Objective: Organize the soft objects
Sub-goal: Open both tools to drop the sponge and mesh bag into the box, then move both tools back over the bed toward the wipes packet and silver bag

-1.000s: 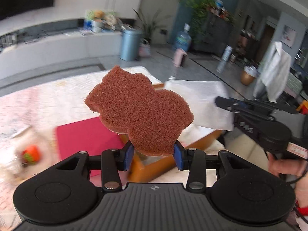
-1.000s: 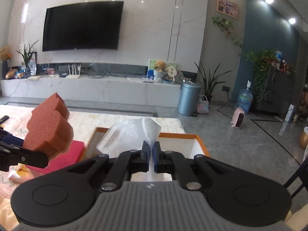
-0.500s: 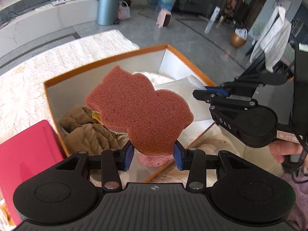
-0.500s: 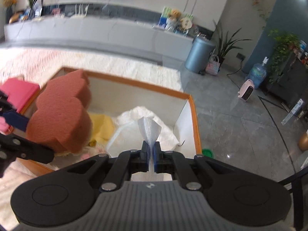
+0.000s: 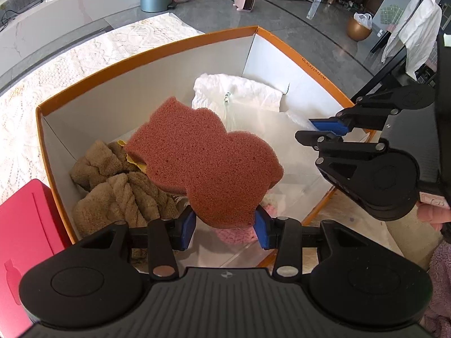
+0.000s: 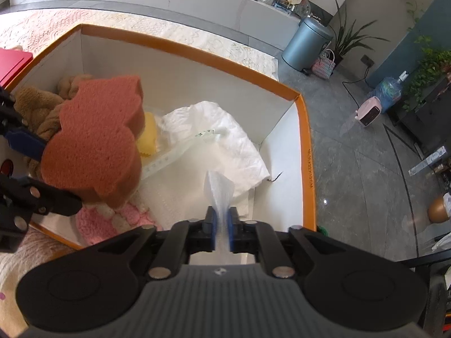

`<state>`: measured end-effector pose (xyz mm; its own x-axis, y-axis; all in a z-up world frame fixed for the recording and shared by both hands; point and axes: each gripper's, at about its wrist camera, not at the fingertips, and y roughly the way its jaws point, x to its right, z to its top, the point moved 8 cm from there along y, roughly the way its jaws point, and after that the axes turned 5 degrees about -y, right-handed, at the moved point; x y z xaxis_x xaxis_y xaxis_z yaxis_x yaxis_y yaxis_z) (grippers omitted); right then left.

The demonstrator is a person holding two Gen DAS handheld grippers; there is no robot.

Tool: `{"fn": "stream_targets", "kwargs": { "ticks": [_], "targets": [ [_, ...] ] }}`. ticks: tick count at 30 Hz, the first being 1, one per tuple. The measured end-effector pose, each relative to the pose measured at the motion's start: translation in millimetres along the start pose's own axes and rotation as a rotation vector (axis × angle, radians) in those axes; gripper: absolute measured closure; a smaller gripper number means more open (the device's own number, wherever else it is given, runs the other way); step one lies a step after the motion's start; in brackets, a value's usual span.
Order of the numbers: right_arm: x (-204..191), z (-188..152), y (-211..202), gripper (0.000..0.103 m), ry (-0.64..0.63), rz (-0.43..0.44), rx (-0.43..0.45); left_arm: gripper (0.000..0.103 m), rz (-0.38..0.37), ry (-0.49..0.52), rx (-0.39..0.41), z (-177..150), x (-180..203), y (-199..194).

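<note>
A reddish-brown sponge (image 5: 203,163) with a scalloped outline is clamped by its bottom lobe in my left gripper (image 5: 225,225), which is shut on it above the orange-rimmed cardboard box (image 5: 141,56). From the right wrist view the sponge (image 6: 93,140) hangs over the box's left half. My right gripper (image 6: 221,225) hovers over the box's right half with a pinched fold of clear plastic bag (image 6: 218,188) between its pads; its jaws are opening. In the left wrist view the right gripper (image 5: 318,132) sits to the right of the sponge.
Inside the box lie a brown fluffy towel (image 5: 118,194), a white crumpled sheet (image 5: 239,93), a yellow sponge (image 6: 148,135) and a pink knitted piece (image 6: 112,219). A red box (image 5: 25,225) stands left of the carton. A person's hand (image 5: 431,214) holds the right tool.
Both grippers have come down and tipped over the open box, carrying the sponge and the plastic bag. The right pads now stand slightly further apart.
</note>
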<state>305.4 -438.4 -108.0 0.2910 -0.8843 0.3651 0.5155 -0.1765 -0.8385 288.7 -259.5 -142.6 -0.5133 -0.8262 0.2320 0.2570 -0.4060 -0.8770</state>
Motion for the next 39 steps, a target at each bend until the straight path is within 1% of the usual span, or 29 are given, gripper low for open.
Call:
{"fn": "stream_targets", "kwargs": {
  "ticks": [2, 3, 4, 5, 6, 7, 8, 10, 12, 17, 20, 24, 27, 30, 33, 36, 39],
  "targets": [
    [-1, 1, -1, 0.092, -0.012, -0.002, -0.002, 0.053, -0.005, -0.011, 0.002, 2, -1, 1],
    [-1, 2, -2, 0.091, -0.015, -0.003, -0.001, 0.051, -0.005, -0.015, 0.004, 3, -2, 3],
    [-2, 3, -3, 0.087, -0.018, -0.006, 0.0, 0.049, -0.004, -0.017, 0.006, 3, -3, 2],
    [-1, 4, -4, 0.079, -0.019, -0.012, 0.002, 0.047, -0.008, -0.019, 0.007, 4, -2, 2],
    [0, 5, -5, 0.074, -0.018, -0.019, 0.006, 0.042, -0.01, -0.021, 0.012, 4, -3, 1],
    [1, 5, -7, 0.062, -0.015, -0.026, 0.011, 0.038, -0.012, -0.022, 0.018, 5, -3, -1],
    [1, 7, -8, 0.051, -0.013, -0.033, 0.018, 0.037, -0.013, -0.02, 0.025, 5, -2, -2],
    [2, 8, -12, 0.043, -0.012, -0.037, 0.027, 0.031, -0.02, -0.016, 0.037, 5, 0, -6],
    [3, 10, -14, 0.041, -0.019, -0.047, 0.028, 0.027, -0.027, -0.015, 0.053, 6, 1, -11],
    [2, 11, -26, 0.026, -0.052, -0.094, 0.039, 0.027, -0.026, -0.013, 0.068, 5, 2, -20],
    [1, 9, -34, 0.021, -0.067, -0.121, 0.041, 0.027, -0.029, -0.018, 0.089, 6, 3, -29],
    [1, 8, -48, 0.02, -0.056, -0.128, 0.055, 0.027, -0.043, -0.021, 0.128, 4, 5, -43],
    [1, 8, -62, 0.02, -0.022, -0.113, 0.084, 0.027, -0.043, -0.024, 0.171, 3, 6, -56],
    [-2, 7, -77, 0.02, 0.035, -0.082, 0.125, 0.027, -0.052, -0.042, 0.219, 0, 3, -71],
    [-8, 6, -93, 0.019, 0.125, -0.042, 0.182, 0.027, -0.055, -0.048, 0.283, -7, -1, -89],
    [-25, 7, -111, 0.019, 0.215, 0.026, 0.264, 0.027, -0.035, -0.044, 0.339, -18, -6, -107],
    [-52, 8, -126, 0.019, 0.271, 0.093, 0.341, 0.028, -0.019, -0.052, 0.393, -34, -13, -126]
  ]
}}
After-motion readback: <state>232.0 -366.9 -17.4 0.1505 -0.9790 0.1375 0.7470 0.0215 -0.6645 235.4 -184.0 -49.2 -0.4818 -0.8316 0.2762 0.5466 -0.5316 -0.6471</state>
